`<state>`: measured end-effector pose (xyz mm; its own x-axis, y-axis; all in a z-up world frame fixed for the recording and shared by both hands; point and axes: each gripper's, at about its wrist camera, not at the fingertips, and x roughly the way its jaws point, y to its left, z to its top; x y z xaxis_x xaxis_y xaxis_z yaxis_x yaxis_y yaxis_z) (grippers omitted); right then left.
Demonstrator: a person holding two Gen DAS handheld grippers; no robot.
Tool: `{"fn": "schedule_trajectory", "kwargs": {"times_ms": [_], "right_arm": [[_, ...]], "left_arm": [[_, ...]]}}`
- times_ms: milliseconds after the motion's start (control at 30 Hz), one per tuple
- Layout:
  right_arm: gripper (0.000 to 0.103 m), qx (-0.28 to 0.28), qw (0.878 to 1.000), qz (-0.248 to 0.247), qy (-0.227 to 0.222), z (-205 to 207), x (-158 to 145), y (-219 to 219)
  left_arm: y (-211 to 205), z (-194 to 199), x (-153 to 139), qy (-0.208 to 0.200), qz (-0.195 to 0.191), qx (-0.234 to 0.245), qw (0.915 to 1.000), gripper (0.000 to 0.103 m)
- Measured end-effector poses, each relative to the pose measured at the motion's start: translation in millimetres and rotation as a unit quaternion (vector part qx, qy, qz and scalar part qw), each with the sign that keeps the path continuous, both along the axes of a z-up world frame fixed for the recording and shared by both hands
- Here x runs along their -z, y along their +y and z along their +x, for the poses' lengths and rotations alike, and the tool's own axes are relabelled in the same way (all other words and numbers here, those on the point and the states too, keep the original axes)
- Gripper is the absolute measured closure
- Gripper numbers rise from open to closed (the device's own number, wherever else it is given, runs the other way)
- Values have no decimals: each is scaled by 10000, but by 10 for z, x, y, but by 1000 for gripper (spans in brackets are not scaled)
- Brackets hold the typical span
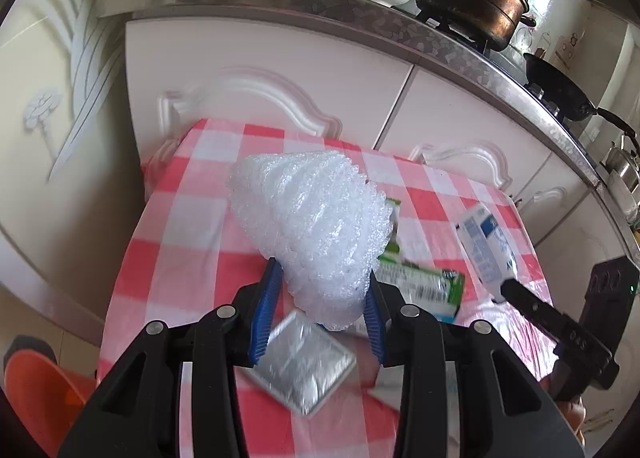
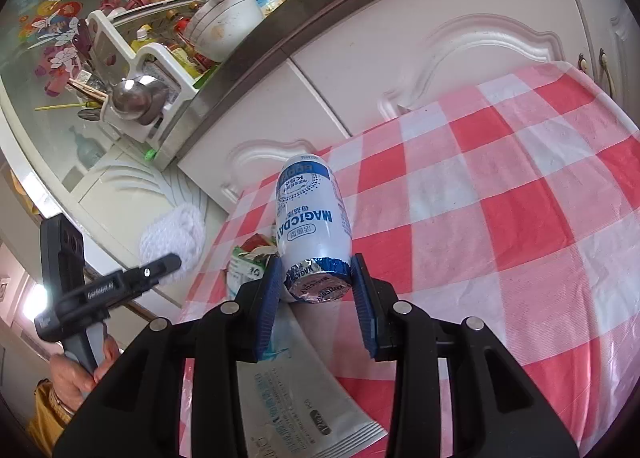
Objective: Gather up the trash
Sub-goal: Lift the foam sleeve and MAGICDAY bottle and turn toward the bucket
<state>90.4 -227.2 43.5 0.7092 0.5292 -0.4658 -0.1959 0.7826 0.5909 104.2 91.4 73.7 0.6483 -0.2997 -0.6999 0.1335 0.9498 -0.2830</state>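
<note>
Left gripper point(image 1: 324, 294) clamped on a white foam net point(image 1: 312, 230), held above the checked tablecloth point(image 1: 192, 218) near its middle. Right gripper point(image 2: 316, 290) closed around the foil-capped end of a small white and blue bottle point(image 2: 310, 214), lifted over the table's left edge. Below, lying flat: a silver packet point(image 1: 304, 366), a green wrapper point(image 1: 424, 290), a white pouch point(image 2: 296, 410).

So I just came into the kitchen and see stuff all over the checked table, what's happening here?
A person is clearing trash off the checked tablecloth with a handheld tool in each hand. The left tool is clamped on a white foam net sleeve, lifted off the table. The right tool grips a small white and blue drink bottle at its foil-capped end. A silver foil packet, a green wrapper and a flat white pouch still lie on the cloth.
</note>
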Motion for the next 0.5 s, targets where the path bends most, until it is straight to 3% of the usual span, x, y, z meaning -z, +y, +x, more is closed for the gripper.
{"fn": "schedule_trajectory", "kwargs": {"times_ms": [500], "right_arm": [[66, -358, 9992, 154, -116, -295, -188, 176]], "left_arm": [[585, -1002, 193, 128, -357, -416, 9984, 63]]}}
